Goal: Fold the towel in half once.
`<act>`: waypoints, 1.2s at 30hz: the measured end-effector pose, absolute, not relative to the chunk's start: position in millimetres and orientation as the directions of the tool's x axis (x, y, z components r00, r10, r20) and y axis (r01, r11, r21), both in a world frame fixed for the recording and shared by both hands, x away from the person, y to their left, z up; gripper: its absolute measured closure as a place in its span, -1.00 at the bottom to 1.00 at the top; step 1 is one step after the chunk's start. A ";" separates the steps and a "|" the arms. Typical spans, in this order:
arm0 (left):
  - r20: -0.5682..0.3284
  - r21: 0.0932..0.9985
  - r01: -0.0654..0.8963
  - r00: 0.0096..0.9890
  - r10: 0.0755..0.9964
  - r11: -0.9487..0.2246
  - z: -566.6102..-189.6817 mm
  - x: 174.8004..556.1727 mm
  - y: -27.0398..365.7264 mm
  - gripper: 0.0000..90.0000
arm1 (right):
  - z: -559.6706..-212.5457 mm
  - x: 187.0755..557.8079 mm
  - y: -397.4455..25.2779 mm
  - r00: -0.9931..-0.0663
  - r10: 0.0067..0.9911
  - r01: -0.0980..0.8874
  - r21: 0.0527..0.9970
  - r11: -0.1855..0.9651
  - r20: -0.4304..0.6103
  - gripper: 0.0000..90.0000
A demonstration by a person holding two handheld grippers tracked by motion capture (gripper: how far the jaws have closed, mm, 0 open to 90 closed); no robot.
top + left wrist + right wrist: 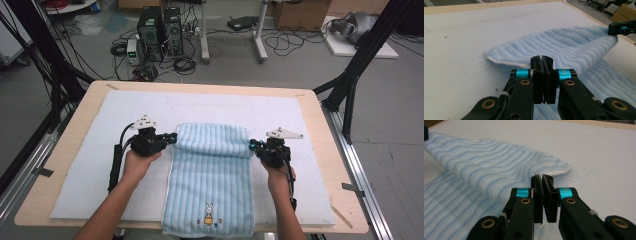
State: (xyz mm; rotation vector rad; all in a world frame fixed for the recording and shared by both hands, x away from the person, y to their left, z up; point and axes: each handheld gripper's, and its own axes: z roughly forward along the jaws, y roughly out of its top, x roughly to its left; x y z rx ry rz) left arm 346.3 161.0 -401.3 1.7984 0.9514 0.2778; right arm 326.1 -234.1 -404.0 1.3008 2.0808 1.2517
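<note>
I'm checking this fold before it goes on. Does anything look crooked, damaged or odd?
Nothing looks damaged or spilled. The blue towel lies fairly straight on the white mat, its near end hanging over the table edge. The left gripper and right gripper pinch the folded-over far end evenly.

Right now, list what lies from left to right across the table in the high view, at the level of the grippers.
Bare table edge → white mat → left gripper → blue striped towel → right gripper → white mat again → bare table edge.
</note>
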 end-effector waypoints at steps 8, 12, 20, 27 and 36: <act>-0.247 0.866 0.476 0.674 0.696 -0.154 -409.6 316.8 163.0 0.95 | -408.3 298.9 -237.0 -0.514 0.846 0.510 0.843 0.171 0.140 0.94; -0.242 0.851 0.493 0.676 0.696 -0.182 -414.6 309.1 164.1 0.95 | -410.6 286.1 -236.9 -0.525 0.841 0.503 0.845 0.183 0.131 0.94; -0.242 0.830 0.515 0.677 0.695 -0.213 -423.7 294.5 164.3 0.94 | -421.3 267.9 -238.3 -0.537 0.833 0.519 0.830 0.202 0.133 0.94; -0.236 0.807 0.534 0.684 0.690 -0.253 -431.6 283.2 163.6 0.94 | -427.2 258.1 -235.1 -0.552 0.826 0.538 0.805 0.250 0.113 0.94; -0.231 0.813 0.548 0.613 0.755 -0.196 -435.5 291.9 168.3 0.04 | -428.6 263.0 -234.0 -0.527 0.840 0.574 0.783 0.239 0.130 0.53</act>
